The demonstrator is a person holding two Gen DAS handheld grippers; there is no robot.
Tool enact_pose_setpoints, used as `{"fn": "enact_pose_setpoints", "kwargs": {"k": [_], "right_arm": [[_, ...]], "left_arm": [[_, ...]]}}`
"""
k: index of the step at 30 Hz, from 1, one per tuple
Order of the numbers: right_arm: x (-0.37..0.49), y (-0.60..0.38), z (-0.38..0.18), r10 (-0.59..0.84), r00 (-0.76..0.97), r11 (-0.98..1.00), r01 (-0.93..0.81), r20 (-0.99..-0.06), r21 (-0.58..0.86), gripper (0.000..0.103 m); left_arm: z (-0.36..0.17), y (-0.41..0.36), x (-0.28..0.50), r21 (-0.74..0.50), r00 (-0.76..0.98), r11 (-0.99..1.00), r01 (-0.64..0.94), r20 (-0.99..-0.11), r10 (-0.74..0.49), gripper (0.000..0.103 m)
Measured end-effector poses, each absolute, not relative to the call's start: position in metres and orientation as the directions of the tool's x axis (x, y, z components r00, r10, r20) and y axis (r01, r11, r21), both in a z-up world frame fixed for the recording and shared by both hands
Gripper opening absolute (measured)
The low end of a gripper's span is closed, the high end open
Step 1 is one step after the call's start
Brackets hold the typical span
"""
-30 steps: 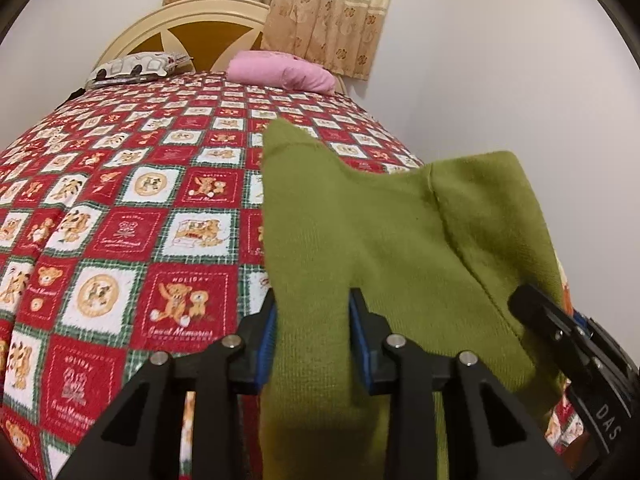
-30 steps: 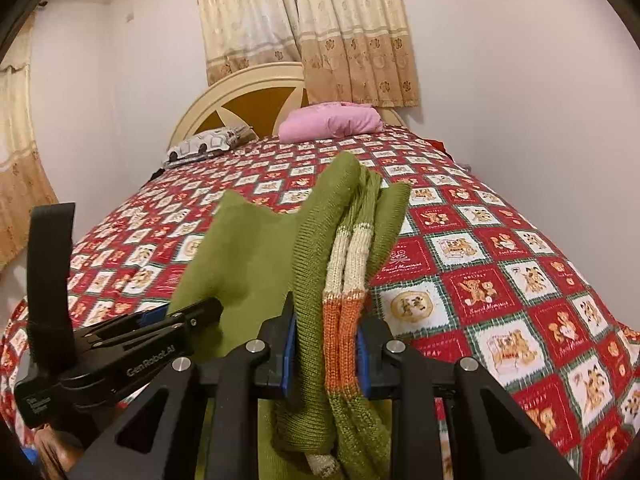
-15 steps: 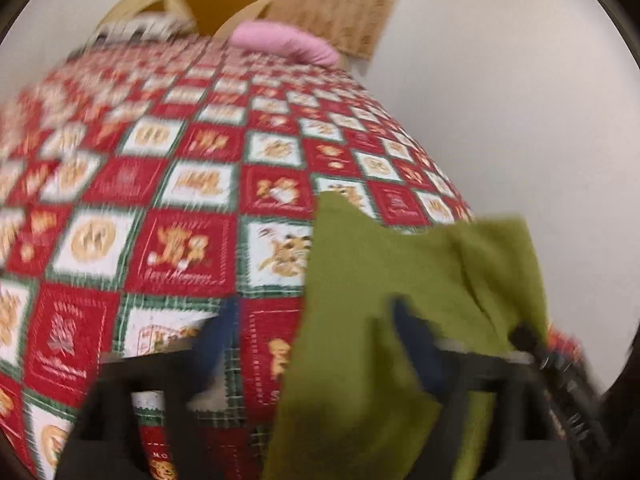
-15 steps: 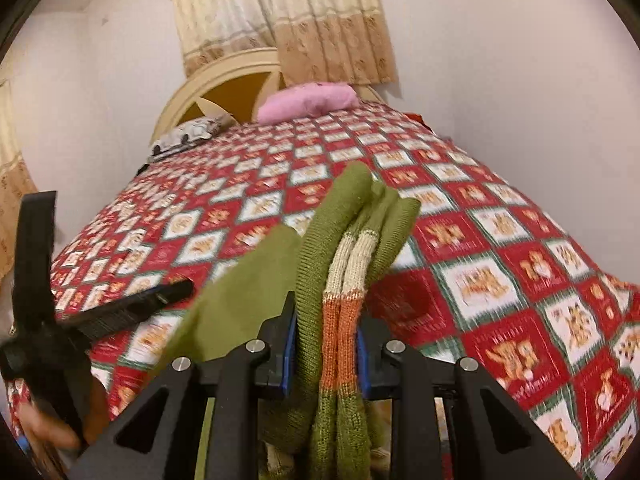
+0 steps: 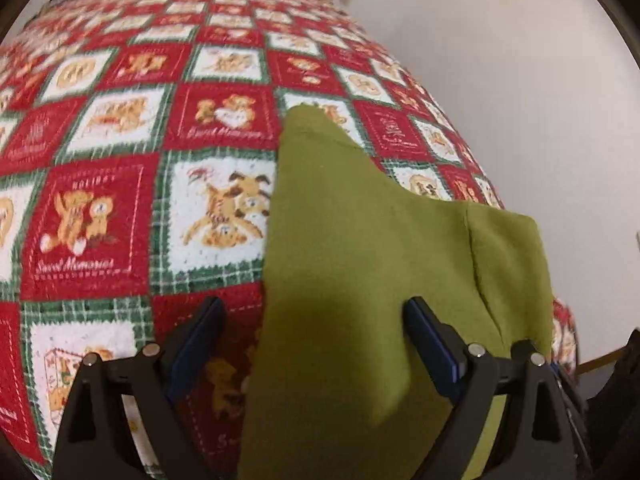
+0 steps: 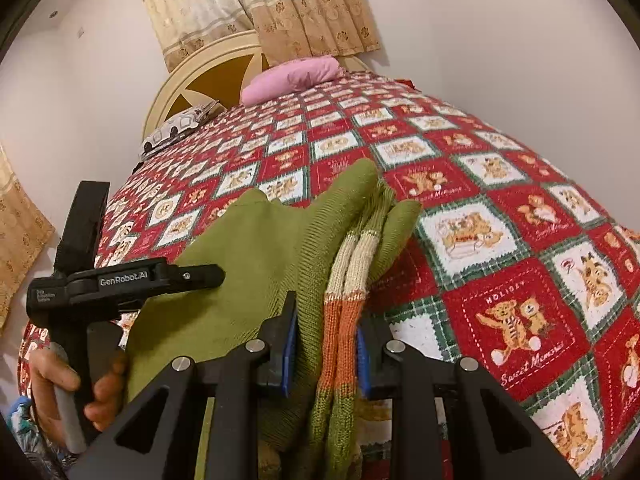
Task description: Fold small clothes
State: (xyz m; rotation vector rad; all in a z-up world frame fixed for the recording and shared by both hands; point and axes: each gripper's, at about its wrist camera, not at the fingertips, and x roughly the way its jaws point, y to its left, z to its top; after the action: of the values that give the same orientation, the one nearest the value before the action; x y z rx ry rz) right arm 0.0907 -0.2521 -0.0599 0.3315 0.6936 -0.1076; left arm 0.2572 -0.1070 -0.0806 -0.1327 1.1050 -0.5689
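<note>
Green knit sweater (image 6: 256, 264) lies on the bed's quilt (image 6: 500, 248), printed "Sweet Memories"; right gripper (image 6: 326, 344) fingers clamped on its striped folds; left gripper (image 5: 312, 340), marked "GenRobot.AI", fingers spread apart over the cloth.

"GenRobot.AI" on the left gripper (image 6: 182, 278); "HOLIDAY" and "Sweet Memories" on the red bedspread (image 6: 516, 324) squares.

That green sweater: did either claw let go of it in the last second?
Yes. The left gripper opened: its fingers, shut on the green sweater a second ago, now stand wide apart with the cloth loose between them. The right gripper stayed clamped on the striped edge, and the sweater still lies on the bedspread.
</note>
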Motion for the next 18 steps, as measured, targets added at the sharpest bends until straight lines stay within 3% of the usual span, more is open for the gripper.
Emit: {"fn": "enact_pose_setpoints", "kwargs": {"k": [1,2,6,9,18], "right_arm": [[0.091,-0.253,-0.063,0.015,0.764,0.940,0.209,-0.645,0.269,0.025],[0.091,-0.255,-0.065,0.015,0.761,0.937,0.216,-0.648,0.275,0.025],[0.092,-0.253,-0.064,0.005,0.755,0.936,0.228,-0.656,0.269,0.025],[0.086,-0.244,-0.052,-0.033,0.765,0.953,0.218,-0.643,0.211,0.025],[0.050,-0.218,-0.009,-0.133,0.823,0.979,0.195,-0.551,0.054,0.025]], "left_arm": [[-0.080,-0.108,0.255,-0.380,0.322,0.842,0.382,-0.800,-0.507,0.077],[-0.080,-0.109,0.252,-0.422,0.298,0.812,0.404,-0.778,-0.553,0.057],[-0.070,-0.112,0.235,-0.374,0.382,0.829,0.416,-0.756,-0.532,0.045],[-0.054,-0.112,0.219,-0.329,0.454,0.843,0.425,-0.728,-0.513,0.039],[-0.021,-0.108,0.180,-0.286,0.538,0.849,0.445,-0.672,-0.508,0.038]]}}
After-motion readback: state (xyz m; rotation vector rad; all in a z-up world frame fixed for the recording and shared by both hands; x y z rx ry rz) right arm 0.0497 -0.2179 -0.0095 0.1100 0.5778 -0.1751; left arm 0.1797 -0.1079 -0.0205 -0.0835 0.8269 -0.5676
